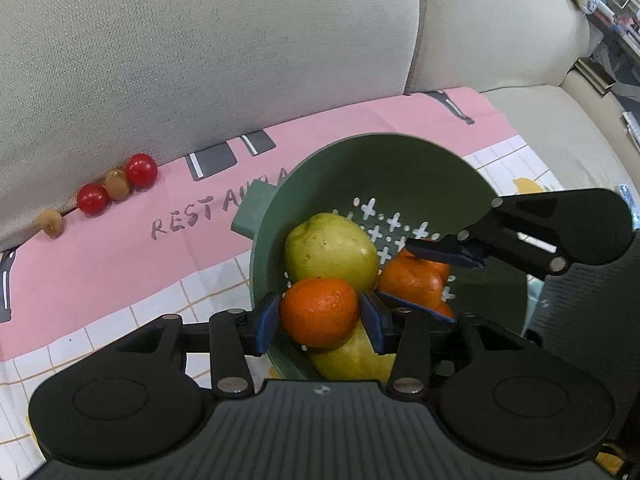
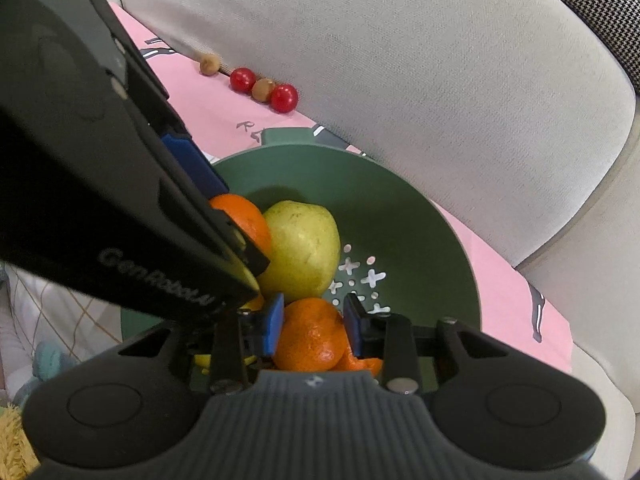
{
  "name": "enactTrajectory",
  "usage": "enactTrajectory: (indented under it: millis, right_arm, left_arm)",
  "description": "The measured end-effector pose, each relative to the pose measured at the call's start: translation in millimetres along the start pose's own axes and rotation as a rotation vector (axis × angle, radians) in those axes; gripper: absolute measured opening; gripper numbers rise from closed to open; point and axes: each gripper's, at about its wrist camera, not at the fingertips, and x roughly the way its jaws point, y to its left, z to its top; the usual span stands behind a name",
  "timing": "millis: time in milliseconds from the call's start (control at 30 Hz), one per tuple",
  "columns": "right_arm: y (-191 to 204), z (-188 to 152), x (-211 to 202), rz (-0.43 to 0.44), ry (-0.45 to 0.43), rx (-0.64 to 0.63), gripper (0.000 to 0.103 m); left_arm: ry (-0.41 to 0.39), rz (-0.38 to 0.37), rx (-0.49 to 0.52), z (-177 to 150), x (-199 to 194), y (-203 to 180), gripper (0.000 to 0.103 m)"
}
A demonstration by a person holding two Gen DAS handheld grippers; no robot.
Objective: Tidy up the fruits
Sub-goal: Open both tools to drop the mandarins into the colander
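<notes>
Lighting was soft, even indoor stuff on my feeds, with no harsh shadows. Heavy fisheye bending plus dark vignetting sat in the corners, everything looked a bit soft, and faint glare showed on the cherry tomatoes (image 1: 141, 169).

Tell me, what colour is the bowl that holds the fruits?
The bowl is dull green, with white-looking cross-shaped drain holes. It shows best in the left wrist view.

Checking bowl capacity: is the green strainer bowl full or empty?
Partly full: the green perforated plastic bowl holds a yellow-green pear and oranges, with bare holes showing.
</notes>
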Motion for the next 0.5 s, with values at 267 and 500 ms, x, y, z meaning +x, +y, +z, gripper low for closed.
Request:
enactTrajectory:
  millis: [267,500]
  right_arm:
    - [-7.8,2.4,2.9,0.009,0.012,0.028,0.037]
    - [-11.5,0.1,8.1,0.012,0.025,0.040,0.044]
  left_arm:
    - [-0.004,0.026,0.055,-0.6,3.4,-4.6,0.055]
    - [-0.017,-0.001,0.057,-3.0,-3.9,-3.1,0.059]
